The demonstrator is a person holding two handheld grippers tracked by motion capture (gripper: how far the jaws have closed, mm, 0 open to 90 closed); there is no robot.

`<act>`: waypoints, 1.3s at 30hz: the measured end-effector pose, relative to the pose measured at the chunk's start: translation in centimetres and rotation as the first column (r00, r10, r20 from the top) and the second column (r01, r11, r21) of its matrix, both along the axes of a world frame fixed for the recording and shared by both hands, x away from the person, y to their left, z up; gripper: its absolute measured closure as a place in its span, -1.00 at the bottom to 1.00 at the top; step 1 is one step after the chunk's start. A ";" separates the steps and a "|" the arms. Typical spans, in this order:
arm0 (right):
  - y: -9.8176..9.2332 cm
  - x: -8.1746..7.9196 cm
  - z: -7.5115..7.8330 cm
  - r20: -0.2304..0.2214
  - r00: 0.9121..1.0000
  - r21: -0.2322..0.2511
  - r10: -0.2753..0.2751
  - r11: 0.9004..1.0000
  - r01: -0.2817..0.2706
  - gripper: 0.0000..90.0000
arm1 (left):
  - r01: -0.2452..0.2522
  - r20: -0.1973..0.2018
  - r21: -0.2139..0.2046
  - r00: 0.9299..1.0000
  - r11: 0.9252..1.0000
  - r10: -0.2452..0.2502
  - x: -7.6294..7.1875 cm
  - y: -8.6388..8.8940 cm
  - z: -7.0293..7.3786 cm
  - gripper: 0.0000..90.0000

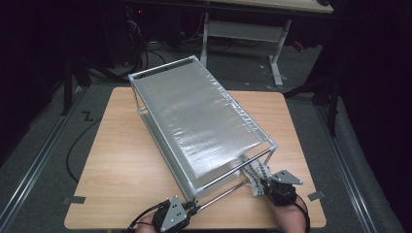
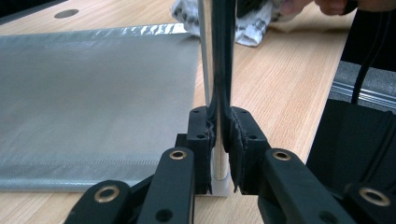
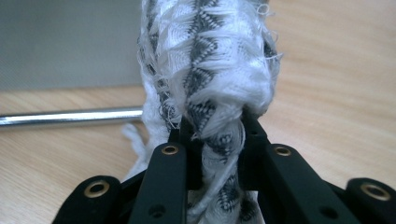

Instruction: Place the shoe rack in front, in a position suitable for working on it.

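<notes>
High view — metal rack [image 1: 201, 121] w/ a silvery mesh sheet lies tilted across the wooden tabletop [image 1: 116, 160], near end toward the person. Left claw [image 1: 190, 208] sits at the rack's near corner, on the end of a thin rod [image 1: 228, 190]; looks like it's steadying the frame so it won't slide. Right claw [image 1: 266, 187] is at the rod's other end, by the rack's right corner, w/ a white-and-dark patterned cloth [image 1: 256, 174] bunched at its tip. Probably wiping the rods, one hand bracing.

Left gripper view — left claw [image 2: 219, 140] pressed tight on a dark upright strip just beside the chrome post [image 2: 205, 70]; the pads pinch it, no gap. Mesh sheet [image 2: 93, 98] lies flat at left, cloth [image 2: 254, 25] far off on the tabletop.

Right gripper view — right claw [image 3: 217, 135] pinching the cloth [image 3: 210, 60], which bulges up above the jaws — a wad to rub with. Chrome rod [image 3: 70, 116] runs level at left, just behind the cloth; contact can't be told.
</notes>
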State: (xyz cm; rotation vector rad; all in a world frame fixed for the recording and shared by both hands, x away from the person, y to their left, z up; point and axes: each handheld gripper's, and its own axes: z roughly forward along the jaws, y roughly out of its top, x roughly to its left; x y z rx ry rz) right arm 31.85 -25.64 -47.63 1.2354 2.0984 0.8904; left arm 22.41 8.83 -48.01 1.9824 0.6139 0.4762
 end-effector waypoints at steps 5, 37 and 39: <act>-0.2 -0.5 1.9 0.070 0.997 0.033 -0.006 0.999 0.004 0.71 | 0.010 0.009 0.028 1.000 1.000 -0.010 0.1 0.2 0.1 0.76; -1.3 -1.5 6.0 0.238 0.970 0.094 -0.040 0.995 0.018 0.71 | 0.011 0.014 0.042 1.000 0.999 -0.012 -0.3 0.1 0.2 0.76; -1.2 -1.3 5.5 0.221 0.975 0.088 -0.035 0.996 0.016 0.71 | 0.013 0.014 0.043 1.000 0.999 -0.013 -0.3 0.1 0.2 0.76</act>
